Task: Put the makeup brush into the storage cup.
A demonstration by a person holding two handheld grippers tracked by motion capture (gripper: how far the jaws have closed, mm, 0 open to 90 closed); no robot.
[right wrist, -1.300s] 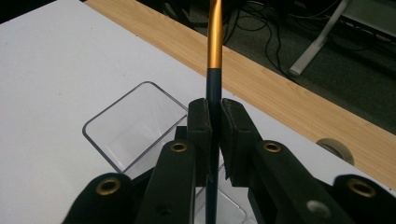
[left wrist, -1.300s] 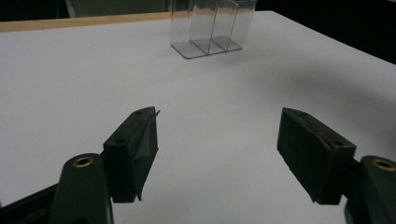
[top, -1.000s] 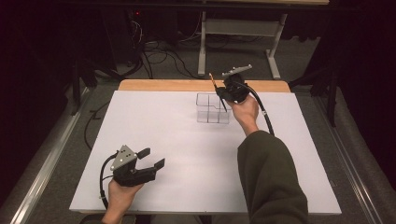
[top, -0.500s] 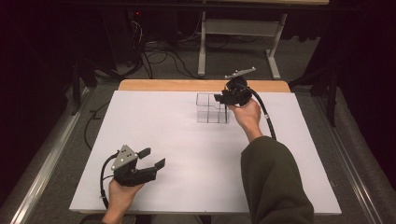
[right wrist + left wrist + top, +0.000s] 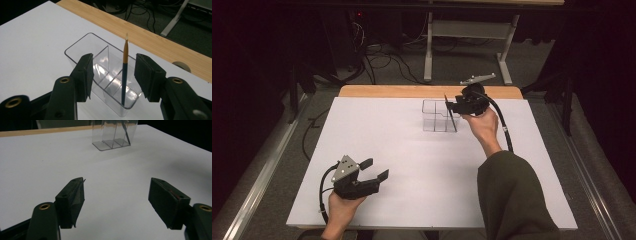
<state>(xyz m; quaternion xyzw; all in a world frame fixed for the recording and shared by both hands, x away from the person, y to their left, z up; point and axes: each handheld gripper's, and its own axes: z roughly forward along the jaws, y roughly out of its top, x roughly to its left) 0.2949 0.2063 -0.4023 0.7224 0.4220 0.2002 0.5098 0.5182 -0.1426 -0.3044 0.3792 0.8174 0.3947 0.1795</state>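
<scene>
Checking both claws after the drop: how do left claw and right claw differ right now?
The left claw sits low at the near edge of the white table, nothing between its jaws. The right claw hangs at the far side over the clear plastic three-compartment organiser; its jaws have just been opening and flank, without touching, the blue-and-orange pencil standing in an end compartment. Both are open.
</scene>
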